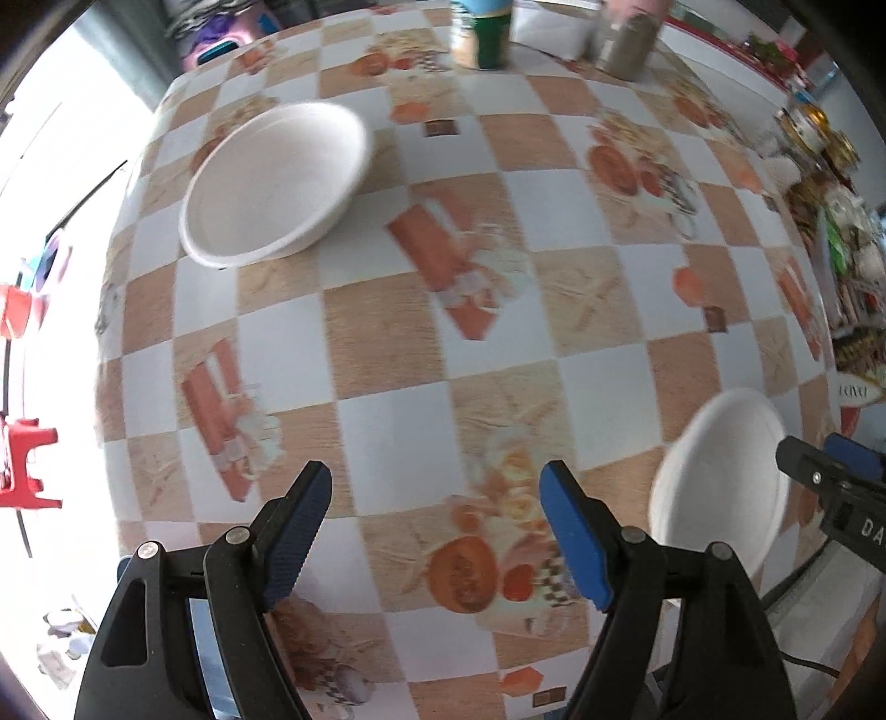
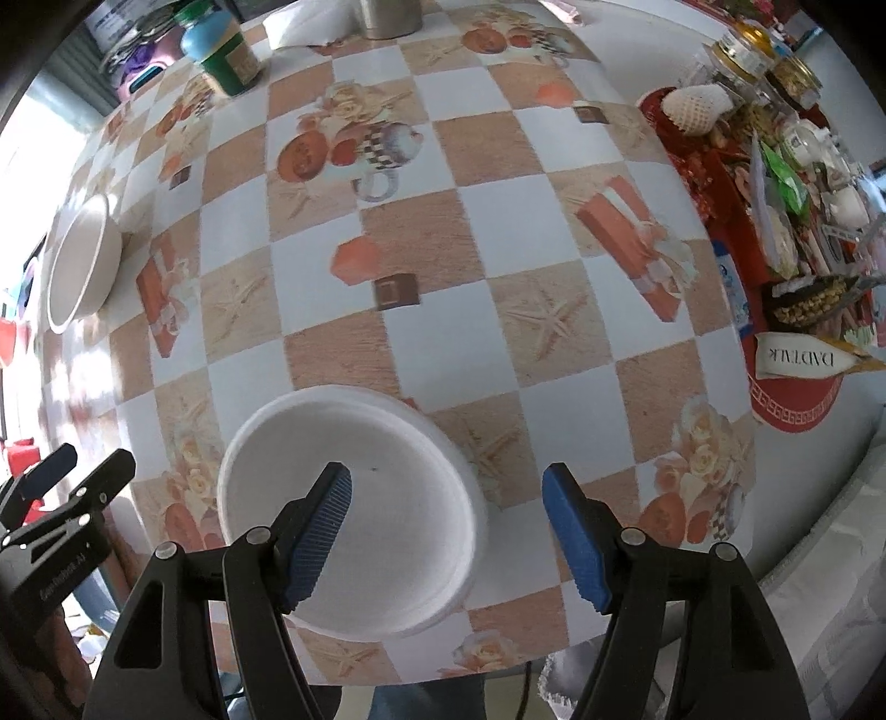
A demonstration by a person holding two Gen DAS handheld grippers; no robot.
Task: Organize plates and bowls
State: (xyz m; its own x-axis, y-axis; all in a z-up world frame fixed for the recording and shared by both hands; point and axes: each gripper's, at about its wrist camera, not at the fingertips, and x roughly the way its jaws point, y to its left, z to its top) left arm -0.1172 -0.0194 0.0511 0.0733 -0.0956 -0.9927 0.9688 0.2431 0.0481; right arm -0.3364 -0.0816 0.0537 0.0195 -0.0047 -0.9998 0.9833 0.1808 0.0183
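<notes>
Both grippers hang over the table with their blue-padded fingers spread apart and nothing between them: the left gripper (image 1: 436,531) above bare cloth, the right gripper (image 2: 447,534) above the near white bowl (image 2: 387,531), its left finger over the bowl's inside without visibly touching it. Largest here is the table (image 2: 498,310), covered by a checked orange-and-white cloth printed with starfish and gift boxes. A red tray (image 2: 797,410) crowded with snacks and jars sits along its right edge. A second white bowl (image 1: 277,185) stands upright at the far left, well apart from the near one. A green jar (image 2: 227,47) with a blue lid stands at the far edge.
</notes>
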